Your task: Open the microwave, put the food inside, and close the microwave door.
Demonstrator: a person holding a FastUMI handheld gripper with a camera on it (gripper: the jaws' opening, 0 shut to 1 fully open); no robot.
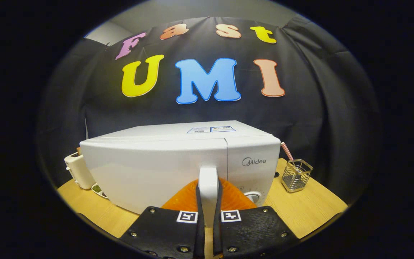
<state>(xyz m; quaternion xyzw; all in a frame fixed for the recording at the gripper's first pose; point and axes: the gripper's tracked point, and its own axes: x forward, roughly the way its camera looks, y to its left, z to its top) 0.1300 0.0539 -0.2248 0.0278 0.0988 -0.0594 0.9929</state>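
I had the hand-held gripper clamped on the white vertical door handle at lower centre. The white boxy microwave, door closed, sat mid-frame on the pale wooden bench.

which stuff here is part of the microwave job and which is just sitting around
For the job: microwave; door handle, clamped between the gripper fingers.

Lying about: toaster and small dish beside the microwave; wire basket holding a striped stick; wooden table.

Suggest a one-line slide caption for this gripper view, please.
Gripper fingers shut on the closed microwave's door handle, mesh holder standing beside it.
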